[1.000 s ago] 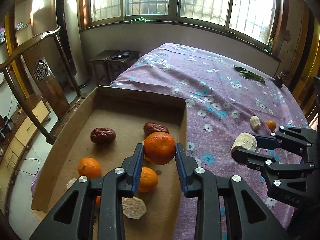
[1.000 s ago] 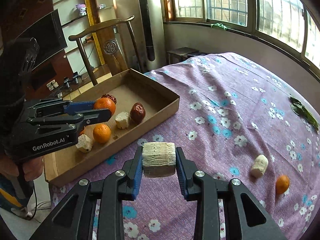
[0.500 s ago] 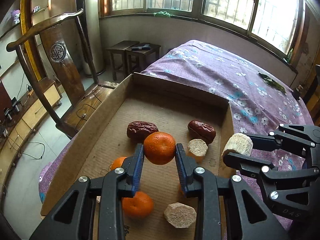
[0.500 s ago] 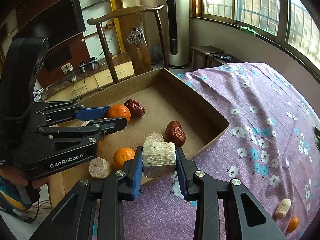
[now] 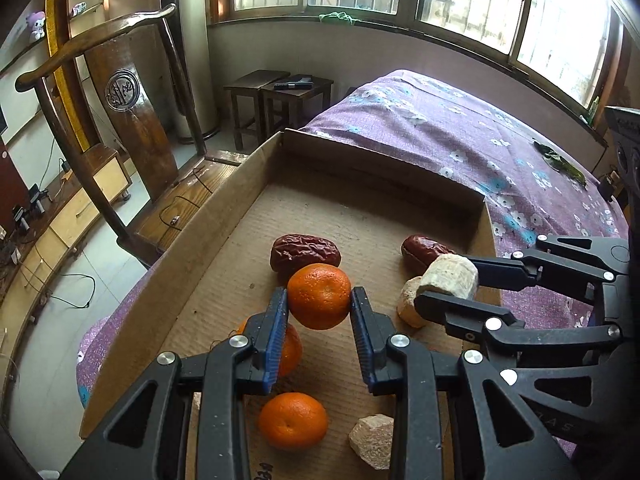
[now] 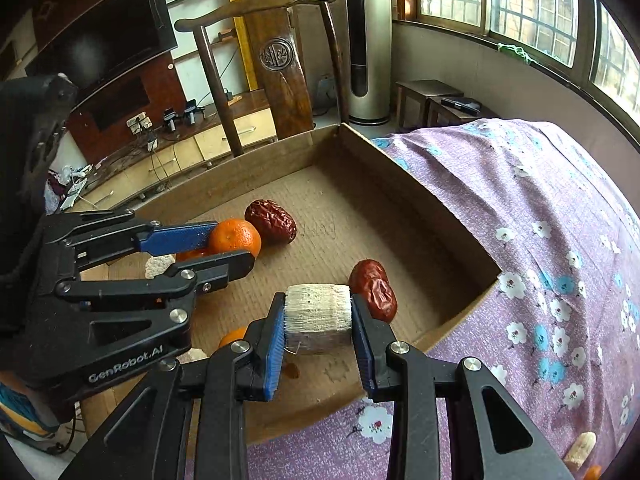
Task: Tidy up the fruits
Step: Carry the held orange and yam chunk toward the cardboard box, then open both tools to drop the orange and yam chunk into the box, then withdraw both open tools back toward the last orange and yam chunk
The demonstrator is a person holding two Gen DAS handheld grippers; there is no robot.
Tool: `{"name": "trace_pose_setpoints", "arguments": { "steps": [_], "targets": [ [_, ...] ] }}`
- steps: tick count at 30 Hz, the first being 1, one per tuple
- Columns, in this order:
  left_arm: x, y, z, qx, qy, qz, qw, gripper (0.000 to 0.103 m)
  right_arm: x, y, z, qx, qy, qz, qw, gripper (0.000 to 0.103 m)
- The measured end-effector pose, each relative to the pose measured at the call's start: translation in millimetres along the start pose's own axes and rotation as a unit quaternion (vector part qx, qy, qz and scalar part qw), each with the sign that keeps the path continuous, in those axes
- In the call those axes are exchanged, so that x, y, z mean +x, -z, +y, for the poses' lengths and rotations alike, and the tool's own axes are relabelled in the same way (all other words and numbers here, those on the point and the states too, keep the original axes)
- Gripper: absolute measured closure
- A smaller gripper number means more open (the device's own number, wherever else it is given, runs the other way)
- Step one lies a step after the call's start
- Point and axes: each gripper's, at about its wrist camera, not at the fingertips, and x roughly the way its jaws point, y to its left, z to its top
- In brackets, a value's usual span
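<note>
My left gripper (image 5: 319,297) is shut on an orange (image 5: 319,295) and holds it above the floor of the cardboard box (image 5: 224,216), near a red date (image 5: 304,251). My right gripper (image 6: 318,314) is shut on a pale cut chunk (image 6: 317,312) over the box's right side, beside a second red date (image 6: 374,290). In the left wrist view the right gripper (image 5: 448,284) comes in from the right with the chunk (image 5: 450,275). In the right wrist view the left gripper (image 6: 230,242) holds the orange (image 6: 235,237) at the left.
Two more oranges (image 5: 293,420) and pale chunks (image 5: 372,442) lie in the box. The box sits on a purple flowered cloth (image 6: 560,208). A pale chunk (image 6: 579,450) lies loose on the cloth at lower right. A wooden chair (image 5: 132,120) stands left of the box.
Both grippers have moved further over the box and lower, each still holding its piece. The right gripper's chunk now hangs inside the box's right wall.
</note>
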Motion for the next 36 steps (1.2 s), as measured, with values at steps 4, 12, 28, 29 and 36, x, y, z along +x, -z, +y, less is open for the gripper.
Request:
{"name": "trace_pose_setpoints", "arguments": {
  "steps": [4,12,28,29,36],
  "targets": [
    [1,-1,1,-0.002,-0.01,-0.001,0.9999,0.073,8,-6,1,-0.002,0.0,0.006,1.0,0.069],
    [0,-2,5,-0.012,-0.017,-0.006,0.9998,0.07,5,-3,-3,0.013,0.011,-0.003,1.0,0.052],
    [-28,4,-9,-0.02,-0.01,-0.041,0.9989,0.035,-59,40,-14,0.057,0.022,-0.045,0.997,0.017],
    [-30,5,-15,-0.016,-0.004,-0.043,0.9989,0.035,-65,45,-16,0.063,0.024,-0.048,0.997,0.016],
    [-42,10,-55,0.015,0.032,-0.054,0.9979,0.031,-105,91,-37,0.108,0.068,-0.055,0.99,0.012]
  ]
}}
